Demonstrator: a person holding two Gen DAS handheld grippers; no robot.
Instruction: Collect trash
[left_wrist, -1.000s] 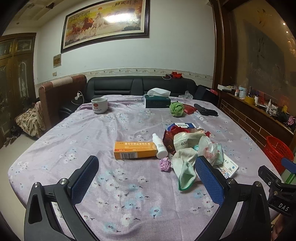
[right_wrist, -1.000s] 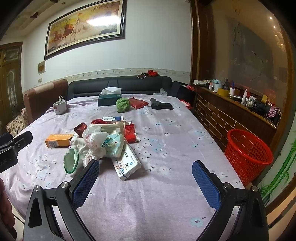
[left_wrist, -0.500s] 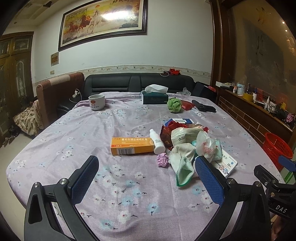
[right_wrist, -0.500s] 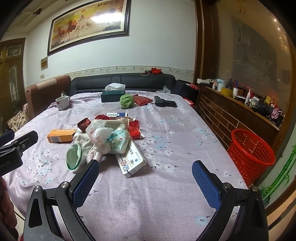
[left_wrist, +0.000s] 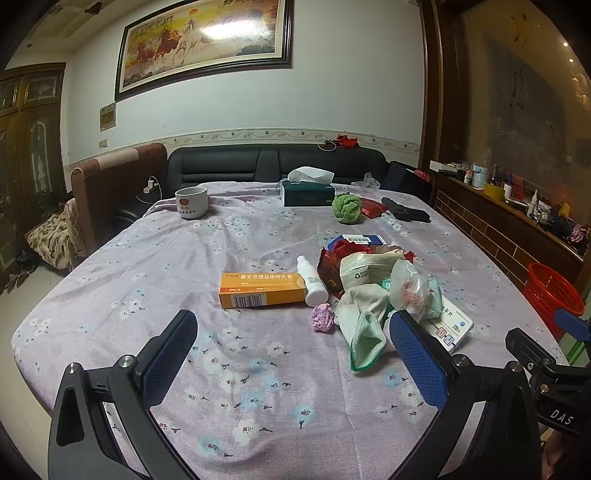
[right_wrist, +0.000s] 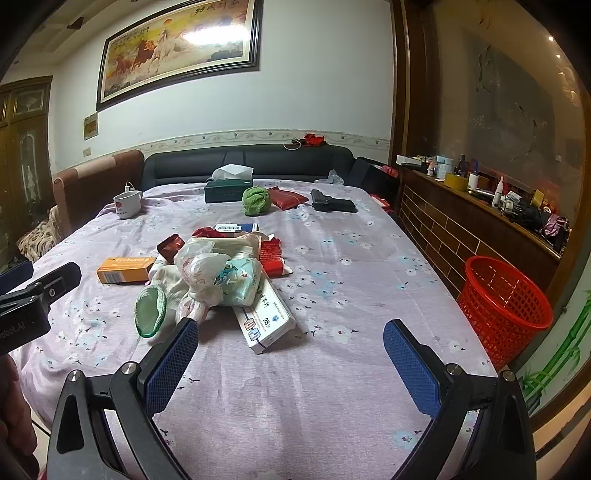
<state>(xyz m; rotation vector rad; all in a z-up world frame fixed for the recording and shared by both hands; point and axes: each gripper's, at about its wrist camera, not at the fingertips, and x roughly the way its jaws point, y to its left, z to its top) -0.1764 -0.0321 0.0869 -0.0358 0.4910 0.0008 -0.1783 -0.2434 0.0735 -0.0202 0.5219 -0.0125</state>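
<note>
Both grippers, left (left_wrist: 291, 354) and right (right_wrist: 290, 363), hover with fingers spread and empty above the cloth-covered counter (right_wrist: 351, 266); the trash heap (right_wrist: 214, 277) lies ahead, the red basket (right_wrist: 504, 299) apparently waiting alongside on the floor.

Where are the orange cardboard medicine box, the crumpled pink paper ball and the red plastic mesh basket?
orange cardboard medicine box (left_wrist: 261, 290): left wrist view, middle of its top face.
crumpled pink paper ball (left_wrist: 323, 317): left wrist view, centre of the wad.
red plastic mesh basket (right_wrist: 506, 306): right wrist view, outer mesh wall.
</note>
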